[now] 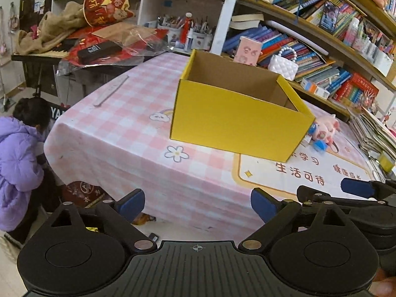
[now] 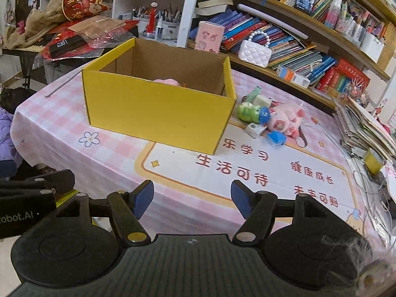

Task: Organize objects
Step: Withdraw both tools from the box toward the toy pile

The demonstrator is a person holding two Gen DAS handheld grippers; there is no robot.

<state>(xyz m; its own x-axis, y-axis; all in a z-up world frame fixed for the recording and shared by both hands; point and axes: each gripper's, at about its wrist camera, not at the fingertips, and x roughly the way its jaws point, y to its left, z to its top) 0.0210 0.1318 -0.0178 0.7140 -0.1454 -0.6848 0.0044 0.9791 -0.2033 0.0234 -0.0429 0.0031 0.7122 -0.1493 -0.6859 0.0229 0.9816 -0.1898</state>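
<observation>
Right wrist view shows one yellow box (image 2: 158, 109), open at the top, with plain brown card inside. One pink soft thing (image 2: 166, 81) peeks up from inside it. Just beside the box, on its right, lies a small pile of toys: one pink plush pig (image 2: 287, 118), one green toy (image 2: 247, 112), two blue pieces (image 2: 276, 137) and one small white box (image 2: 255, 129).

Two grippers are here. The right gripper (image 2: 191, 199) hangs over the near part of the desk, its blue pads standing apart with nothing between them. The left gripper (image 1: 198, 204) is spread wide and holds nothing too. Both are well apart from the box.

The box sits near the middle of the desk (image 2: 61, 123), which wears a pink and white checked cloth with one flower and big writing on it. One pale ruler (image 1: 111, 90) lies near the far left edge.

Behind the desk, shelves (image 2: 297, 39) are packed with books, and one white quilted purse (image 2: 255, 53) sits there. A person in a purple coat (image 1: 17, 168) is down low at the left.
</observation>
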